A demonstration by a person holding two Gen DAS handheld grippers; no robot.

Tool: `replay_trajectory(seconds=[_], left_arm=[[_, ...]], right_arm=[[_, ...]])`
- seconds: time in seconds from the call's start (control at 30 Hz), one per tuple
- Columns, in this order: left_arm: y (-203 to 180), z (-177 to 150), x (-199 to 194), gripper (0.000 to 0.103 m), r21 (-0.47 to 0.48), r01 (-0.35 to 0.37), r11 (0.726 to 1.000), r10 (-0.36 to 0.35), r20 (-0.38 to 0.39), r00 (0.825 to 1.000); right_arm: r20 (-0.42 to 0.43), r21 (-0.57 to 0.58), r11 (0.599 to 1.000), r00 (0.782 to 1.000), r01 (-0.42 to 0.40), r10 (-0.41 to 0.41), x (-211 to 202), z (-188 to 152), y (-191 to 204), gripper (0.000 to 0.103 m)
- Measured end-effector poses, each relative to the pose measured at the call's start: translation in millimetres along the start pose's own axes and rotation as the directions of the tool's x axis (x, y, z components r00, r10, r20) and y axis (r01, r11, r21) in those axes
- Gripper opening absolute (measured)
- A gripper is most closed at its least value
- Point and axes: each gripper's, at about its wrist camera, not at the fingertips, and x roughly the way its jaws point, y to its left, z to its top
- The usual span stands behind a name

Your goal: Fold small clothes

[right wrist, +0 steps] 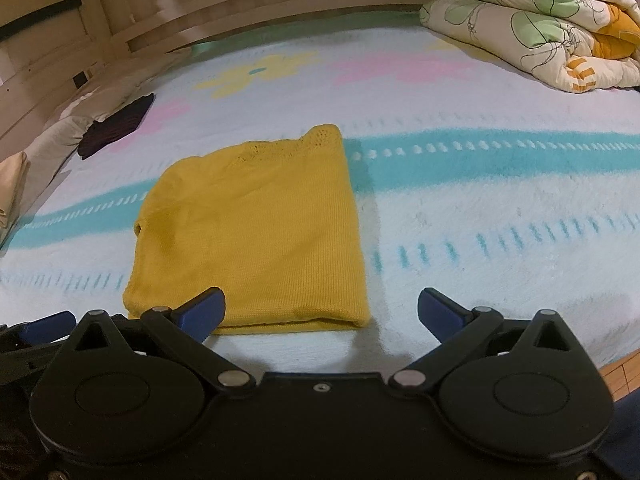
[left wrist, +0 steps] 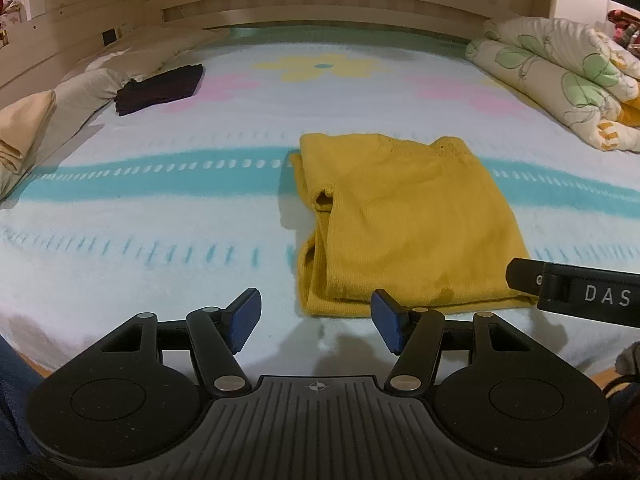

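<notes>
A yellow knit garment [left wrist: 404, 220] lies folded in half on the bed, a sleeve opening showing along its left edge. My left gripper [left wrist: 316, 318] hovers just before its near hem, open, with nothing between its blue pads. In the right wrist view the same yellow garment [right wrist: 256, 232] fills the middle. My right gripper [right wrist: 320, 312] is open over its near right corner and holds nothing. A finger of the right gripper [left wrist: 576, 292] reaches in from the right edge of the left wrist view.
A pale blanket [left wrist: 160, 208] with teal stripes and flower shapes covers the bed. A folded dark garment [left wrist: 160, 88] lies far left beside pillows [left wrist: 52, 116]. A rolled floral quilt [right wrist: 532, 20] sits at the far right. The wooden headboard [left wrist: 320, 4] closes the far side.
</notes>
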Motion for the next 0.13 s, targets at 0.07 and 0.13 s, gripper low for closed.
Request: replay_trajectory(seconds=[0.07, 0.13], left_arm=[[-0.1, -0.1, 0.0, 0.059, 0.001, 0.001, 1.0, -0.001, -0.001, 1.0], [-0.7, -0.3, 0.1, 0.059, 0.001, -0.001, 1.0, 0.001, -0.004, 1.0]], right_arm=[[-0.004, 0.001, 1.0, 1.0, 0.001, -0.001, 0.6, -0.2, -0.2, 0.102], [-0.007, 0.003, 1.0, 1.0, -0.001, 0.001, 0.9, -0.3, -0.2, 0.102]])
